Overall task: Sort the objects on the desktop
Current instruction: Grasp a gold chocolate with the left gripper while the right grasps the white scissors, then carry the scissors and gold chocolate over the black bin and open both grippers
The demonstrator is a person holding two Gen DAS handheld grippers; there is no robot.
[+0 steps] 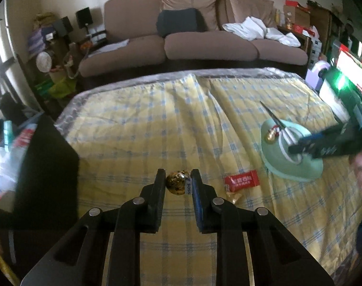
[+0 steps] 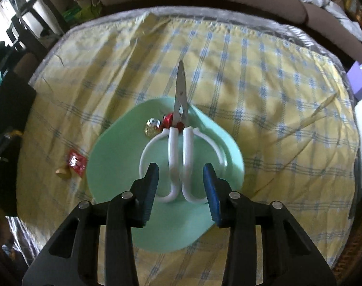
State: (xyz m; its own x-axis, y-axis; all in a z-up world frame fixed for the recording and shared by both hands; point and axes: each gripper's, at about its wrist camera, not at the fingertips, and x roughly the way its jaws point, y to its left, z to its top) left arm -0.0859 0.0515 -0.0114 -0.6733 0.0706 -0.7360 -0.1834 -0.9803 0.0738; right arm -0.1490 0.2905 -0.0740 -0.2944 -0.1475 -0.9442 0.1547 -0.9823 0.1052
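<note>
The left hand-held gripper point(image 1: 177, 181) clamps a gold foil ball point(image 1: 177, 182) by its rounded sides; it could squirt free. The right hand-held gripper point(image 2: 181, 178), jaws apart and gripping nothing, straddles the scissors point(image 2: 181, 131) on the green plate point(image 2: 114, 143), which may skid.

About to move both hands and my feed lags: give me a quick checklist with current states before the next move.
1. Left gripper shut on the gold foil candy: ok.
2. Right gripper straddling the white scissors handles, pads pressing: not ok, gaps show.
3. Scissors on the green plate, blades overhanging the rim: ok.
4. Second gold candy on the plate: ok.
5. Red packet sorted: not ok, it lies on the cloth.
6. Candy lifted clear of the cloth: cannot tell.
</note>
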